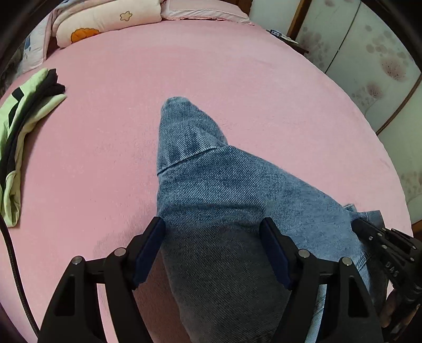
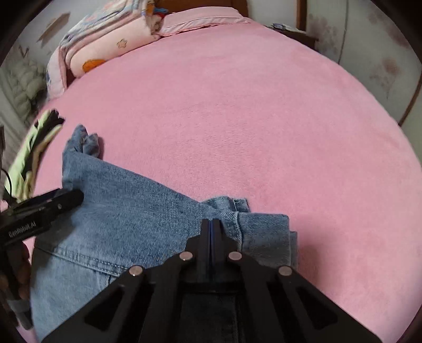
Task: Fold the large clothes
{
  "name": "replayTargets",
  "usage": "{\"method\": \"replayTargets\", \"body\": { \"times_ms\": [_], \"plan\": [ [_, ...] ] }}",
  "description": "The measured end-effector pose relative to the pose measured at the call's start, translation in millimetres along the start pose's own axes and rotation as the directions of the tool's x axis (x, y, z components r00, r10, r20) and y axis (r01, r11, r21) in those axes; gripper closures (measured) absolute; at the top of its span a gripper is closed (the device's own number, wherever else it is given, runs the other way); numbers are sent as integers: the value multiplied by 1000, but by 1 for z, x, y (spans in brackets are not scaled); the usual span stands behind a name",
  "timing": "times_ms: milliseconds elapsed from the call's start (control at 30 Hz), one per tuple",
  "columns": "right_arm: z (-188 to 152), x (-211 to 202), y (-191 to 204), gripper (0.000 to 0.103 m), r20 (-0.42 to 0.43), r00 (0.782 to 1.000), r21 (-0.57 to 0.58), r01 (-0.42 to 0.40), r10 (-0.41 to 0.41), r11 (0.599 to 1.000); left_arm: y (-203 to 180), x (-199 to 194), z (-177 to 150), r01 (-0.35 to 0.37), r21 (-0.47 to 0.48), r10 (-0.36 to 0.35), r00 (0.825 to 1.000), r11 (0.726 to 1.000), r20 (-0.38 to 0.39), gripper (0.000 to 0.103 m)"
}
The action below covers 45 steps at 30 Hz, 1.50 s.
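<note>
lying crumpled on the pink bed [image 1: 237,79], faded blue jeans [image 1: 224,184]

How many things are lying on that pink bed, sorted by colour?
Blue: 1, the jeans
Green and black: 1, the folded garment
Pink and patterned: 2, the quilt and pillow
Total: 4
</note>
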State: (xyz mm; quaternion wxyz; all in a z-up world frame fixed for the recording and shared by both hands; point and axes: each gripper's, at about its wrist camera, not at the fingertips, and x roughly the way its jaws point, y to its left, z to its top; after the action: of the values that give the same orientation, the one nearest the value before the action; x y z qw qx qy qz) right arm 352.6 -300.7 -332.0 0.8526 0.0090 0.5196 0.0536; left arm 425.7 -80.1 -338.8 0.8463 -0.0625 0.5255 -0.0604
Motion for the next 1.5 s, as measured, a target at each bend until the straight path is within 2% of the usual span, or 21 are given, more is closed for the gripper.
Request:
{"method": "replayTargets", "body": {
  "times_ms": [133, 267, 367, 433, 533, 633, 700, 833, 900, 967, 1100, 1233, 1300, 1367, 1500],
  "plan": [
    [-1, 5, 12, 103, 19, 998, -45, 59, -58, 997, -4, 2, -2, -14, 16, 14, 1000, 1000, 11, 29],
    [2, -3, 7, 103, 8, 1000, -14, 21, -21, 1000, -8, -11, 0, -24, 21, 23, 1000, 999, 21, 28],
    [5, -23, 3, 97, -24, 999, 35, -22, 23, 999, -7, -34, 2, -42, 20, 41, 999, 999, 27, 28],
    [6, -42, 6, 92, -26, 1000, 46, -13, 14, 999, -9, -60, 0, -45, 29, 43, 998, 999, 47, 21],
    [2, -83, 8, 71, 17, 999, 51, -28, 28, 998, -12, -101, -5, -66, 41, 62, 994, 997, 93, 7],
    [-1, -126, 4, 53, 77, 996, 65, -49, 44, 997, -12, -141, -13, -76, 47, 71, 991, 996, 111, 4],
    [-5, -153, -1, 49, 106, 994, 86, -48, 39, 995, -11, -161, -18, -82, 35, 78, 991, 996, 112, 4],
    [-18, -197, -13, 48, 143, 990, 136, -29, 10, 990, -9, -206, -32, -80, 1, 79, 989, 997, 122, 4],
    [-22, -211, -15, 48, 93, 995, 163, 22, -38, 986, -10, -225, -42, -84, -13, 85, 991, 996, 103, 4],
    [-30, -227, -14, 48, 64, 998, 139, 6, -15, 990, -12, -240, -50, -73, -19, 75, 993, 997, 87, 4],
    [-50, -267, -3, 48, 131, 991, 101, -22, 8, 995, -15, -275, -73, -8, -47, 12, 997, 999, 78, 4],
    [-73, -313, 19, 48, 244, 969, 38, -39, 29, 998, -24, -313, -93, -9, -39, 14, 990, 999, 138, 4],
    [-81, -326, 32, 48, 242, 970, -1, -18, 18, 1000, -29, -330, -101, -3, -30, 7, 988, 1000, 155, 4],
    [-89, -339, 40, 48, 238, 970, -28, -37, 42, 999, -33, -343, -108, 17, -27, -12, 988, 999, 155, 4],
    [-98, -357, 46, 48, 262, 963, -26, -56, 61, 998, -42, -347, -122, 19, 11, -20, 991, 1000, 134, 4]
  ]
}}
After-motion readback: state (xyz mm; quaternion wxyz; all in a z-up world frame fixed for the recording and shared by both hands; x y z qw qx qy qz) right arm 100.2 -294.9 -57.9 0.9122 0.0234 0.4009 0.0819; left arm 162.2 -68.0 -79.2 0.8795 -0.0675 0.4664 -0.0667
